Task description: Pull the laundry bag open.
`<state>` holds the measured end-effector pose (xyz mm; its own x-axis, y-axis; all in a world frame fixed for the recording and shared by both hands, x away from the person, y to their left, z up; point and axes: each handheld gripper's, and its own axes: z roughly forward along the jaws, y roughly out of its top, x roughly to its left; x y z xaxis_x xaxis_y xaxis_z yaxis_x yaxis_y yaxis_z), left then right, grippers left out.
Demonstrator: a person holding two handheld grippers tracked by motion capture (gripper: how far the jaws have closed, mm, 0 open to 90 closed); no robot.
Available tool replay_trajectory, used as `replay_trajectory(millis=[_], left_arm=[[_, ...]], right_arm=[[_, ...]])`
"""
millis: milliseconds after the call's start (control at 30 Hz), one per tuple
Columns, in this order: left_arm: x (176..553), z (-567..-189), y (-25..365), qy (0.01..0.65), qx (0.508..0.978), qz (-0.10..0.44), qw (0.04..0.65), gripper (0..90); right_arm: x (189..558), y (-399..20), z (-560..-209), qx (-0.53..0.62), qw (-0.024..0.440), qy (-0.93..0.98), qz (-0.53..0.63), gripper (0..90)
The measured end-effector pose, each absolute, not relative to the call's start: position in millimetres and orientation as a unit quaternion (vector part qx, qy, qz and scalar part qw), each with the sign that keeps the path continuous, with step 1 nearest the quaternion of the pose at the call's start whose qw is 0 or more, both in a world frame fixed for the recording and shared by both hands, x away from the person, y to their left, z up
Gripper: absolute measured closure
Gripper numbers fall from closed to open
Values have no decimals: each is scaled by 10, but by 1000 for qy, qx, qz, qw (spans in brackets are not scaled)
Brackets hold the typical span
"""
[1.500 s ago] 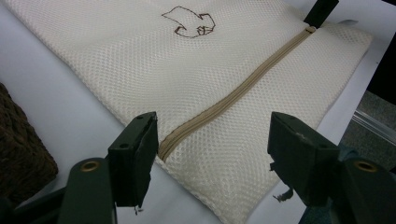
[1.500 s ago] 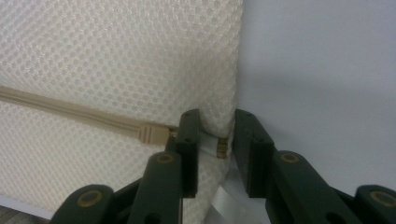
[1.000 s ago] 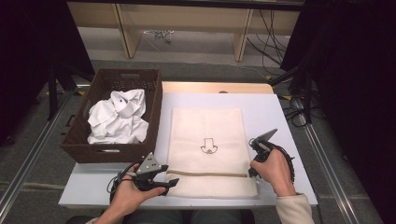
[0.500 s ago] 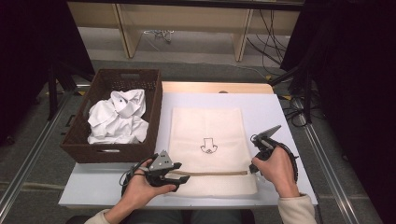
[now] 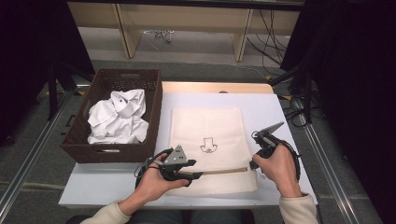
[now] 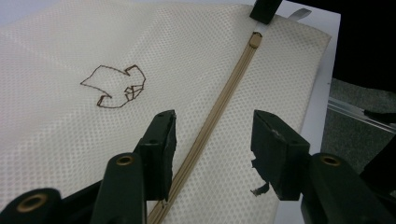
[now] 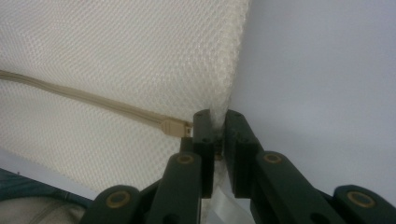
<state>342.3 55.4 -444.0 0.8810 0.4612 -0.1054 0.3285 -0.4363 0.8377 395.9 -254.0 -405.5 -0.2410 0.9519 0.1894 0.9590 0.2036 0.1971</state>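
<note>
A cream mesh bag [image 5: 205, 123] lies flat on the white table [image 5: 268, 102], with a brown stitched outline [image 5: 208, 146] at its middle and a tan zipper [image 5: 226, 171] across its near part. My left gripper [image 5: 198, 176] hovers low over the bag, open. Its jaws have just been closing and straddle the zipper [image 6: 229, 91] without touching it, as the left gripper [image 6: 212, 133] view shows. My right gripper [image 5: 252, 165] is shut on the bag's right edge [image 7: 215, 119], just beside the zipper's end stop [image 7: 173, 127].
A dark wicker basket [image 5: 156, 109] with crumpled white cloth [image 5: 116, 116] stands at the table's left. Bare table lies right of the bag [image 7: 327, 70]. Wooden frame legs and cables lie on the floor beyond the far edge.
My left hand slid right, from the bag's near left corner to above the zipper, and its jaws narrowed. My right hand lifted slightly, still pinching the bag's edge.
</note>
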Motion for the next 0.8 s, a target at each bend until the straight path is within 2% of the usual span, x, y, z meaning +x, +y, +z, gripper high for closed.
replay_trajectory(millis=[133,167,200,633,800], left_arm=[[3458,-4444,460,227,845,68,479,521],[3465,-4445,433,227,844,66,481,526],[3475,-4445,410,223,846,66,481,532],[3592,-4448,87,198,845,44,495,604],[3618,-4440,-27,197,845,42,495,616]], right_arm=[[3949,-2506,-4002,-633,12,-763,-134,849],[3961,-2538,-4015,-608,0,-781,-145,849],[3945,-2513,-3986,-625,13,-768,-141,848],[3936,-2503,-3940,-623,3,-768,-147,848],[3920,-2466,-3902,-637,16,-758,-140,848]])
